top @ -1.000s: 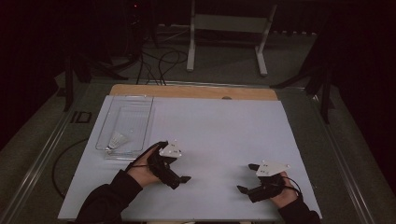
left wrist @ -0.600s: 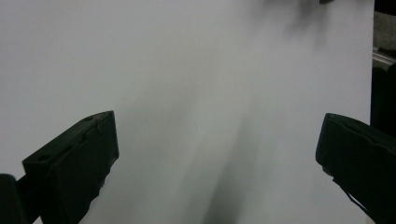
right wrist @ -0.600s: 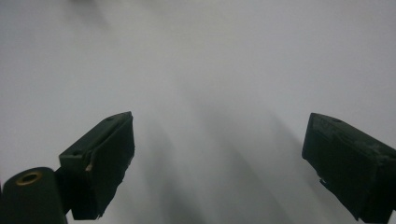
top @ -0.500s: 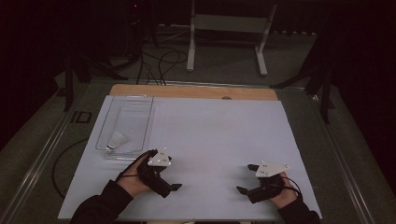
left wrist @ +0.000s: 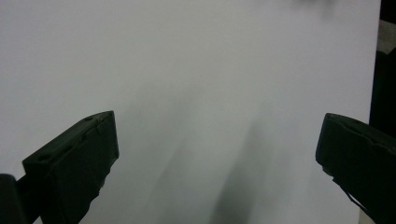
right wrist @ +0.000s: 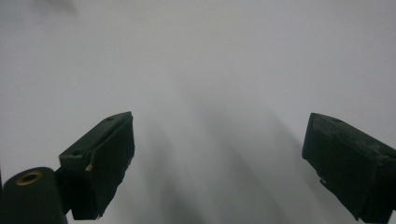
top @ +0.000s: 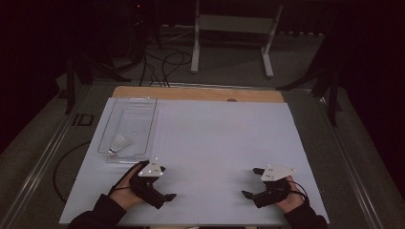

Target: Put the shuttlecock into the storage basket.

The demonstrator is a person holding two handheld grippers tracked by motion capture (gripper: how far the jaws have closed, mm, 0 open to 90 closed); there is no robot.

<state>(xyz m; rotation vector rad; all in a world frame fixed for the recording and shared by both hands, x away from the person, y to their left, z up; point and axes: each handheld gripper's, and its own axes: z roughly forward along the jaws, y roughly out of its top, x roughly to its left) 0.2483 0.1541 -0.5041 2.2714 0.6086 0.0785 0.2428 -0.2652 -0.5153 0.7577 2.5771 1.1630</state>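
Item: clear tray holding a white shuttlecock at its near end. We held the left gripper just below it, right gripper well apart; both gaped wide, empty. Risk: a hasty reach could nudge the tray.

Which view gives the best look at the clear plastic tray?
The high view: the clear plastic tray lies whole at the white sheet's left side, with a small white shuttlecock-like thing in its near end. The left gripper view and right gripper view look along open black fingers at bare white sheet.
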